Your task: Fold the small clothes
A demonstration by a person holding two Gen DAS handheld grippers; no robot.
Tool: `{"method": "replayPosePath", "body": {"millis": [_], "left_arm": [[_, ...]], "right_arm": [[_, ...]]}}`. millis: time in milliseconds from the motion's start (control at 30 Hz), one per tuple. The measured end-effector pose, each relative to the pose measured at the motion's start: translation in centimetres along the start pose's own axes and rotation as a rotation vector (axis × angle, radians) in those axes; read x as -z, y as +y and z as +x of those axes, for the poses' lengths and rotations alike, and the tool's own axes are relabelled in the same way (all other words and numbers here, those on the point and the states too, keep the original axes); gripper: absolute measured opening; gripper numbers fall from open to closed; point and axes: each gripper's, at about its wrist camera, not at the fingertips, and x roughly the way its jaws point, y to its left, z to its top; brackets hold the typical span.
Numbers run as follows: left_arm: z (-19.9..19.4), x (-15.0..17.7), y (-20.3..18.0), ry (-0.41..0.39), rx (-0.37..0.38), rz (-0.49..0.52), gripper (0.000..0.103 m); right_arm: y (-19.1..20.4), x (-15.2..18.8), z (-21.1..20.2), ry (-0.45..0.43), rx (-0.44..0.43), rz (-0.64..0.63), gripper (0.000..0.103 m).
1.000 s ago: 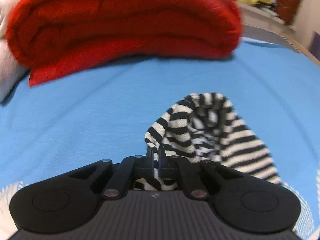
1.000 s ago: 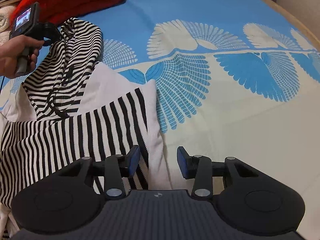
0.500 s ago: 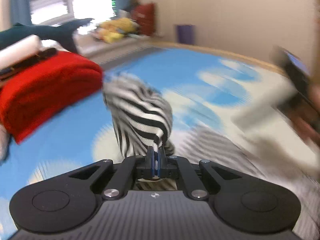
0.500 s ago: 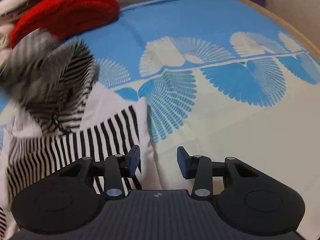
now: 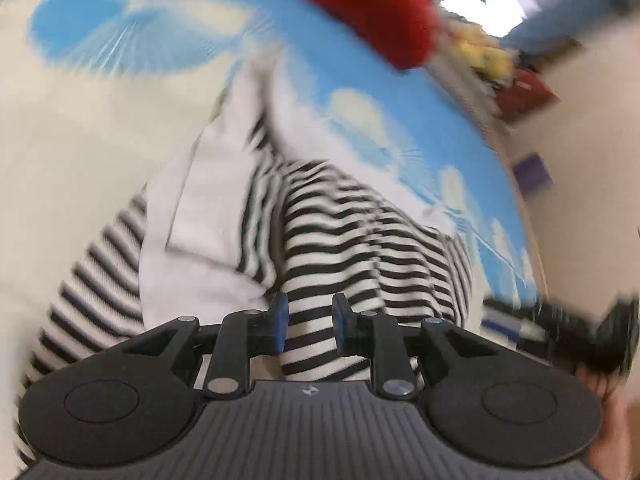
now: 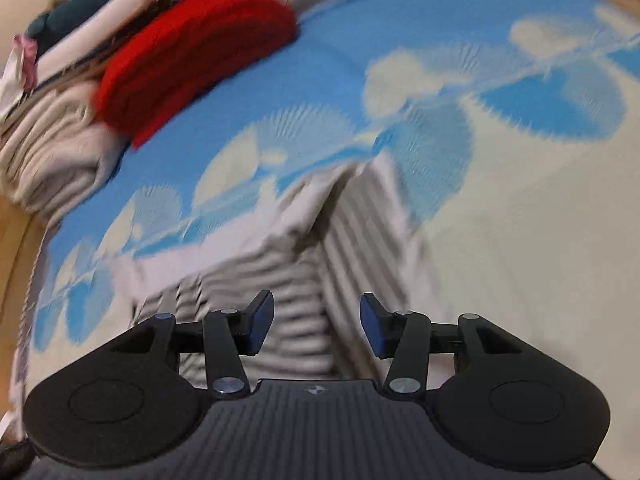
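A black-and-white striped small garment with white panels lies on the blue and cream patterned bedspread. My left gripper is open just above the striped cloth, with the hood part folded over the body below it. My right gripper is open and empty, low over the same garment, which looks blurred from motion. The right gripper and the hand holding it show at the right edge of the left wrist view.
A folded red blanket and a stack of pale folded linens lie at the far side of the bed. The red blanket also shows in the left wrist view. The bed's wooden edge runs along the left.
My left gripper has let go of the striped hood and opened after carrying it over the garment's body. The right gripper has swung left over the garment and stays open.
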Motion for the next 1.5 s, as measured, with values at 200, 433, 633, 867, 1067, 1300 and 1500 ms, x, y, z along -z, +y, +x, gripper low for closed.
{"method": "replayPosePath", "body": {"millis": [200, 433, 633, 867, 1067, 1300, 1500], "left_arm": [[2.4, -0.9, 1.1, 0.087, -0.029, -0.091, 0.046], [3.0, -2.0, -0.4, 0.023, 0.032, 0.014, 0.001], [-3.4, -3.8, -1.3, -0.344, 0.142, 0.105, 0.001], [2.9, -2.4, 4.2, 0.097, -0.157, -0.052, 0.019], [0.7, -3.3, 1.5, -0.082, -0.071, 0.03, 0.035], [3.3, -1.8, 1.2, 0.01, -0.177, 0.066, 0.001], [0.8, -2.2, 0.2, -0.13, -0.205, 0.12, 0.001]], "right_arm": [[0.2, 2.7, 3.9, 0.156, 0.058, -0.019, 0.05], [0.3, 2.6, 4.8, 0.122, 0.055, 0.016, 0.002], [-0.8, -1.6, -3.6, -0.316, -0.182, 0.133, 0.001], [-4.2, 0.4, 0.8, -0.015, -0.001, 0.162, 0.001], [-5.2, 1.3, 1.4, 0.014, 0.118, 0.187, 0.011], [-1.3, 1.6, 2.3, 0.019, 0.015, 0.025, 0.046], [-1.2, 2.3, 1.6, -0.057, 0.027, 0.048, 0.003]]}}
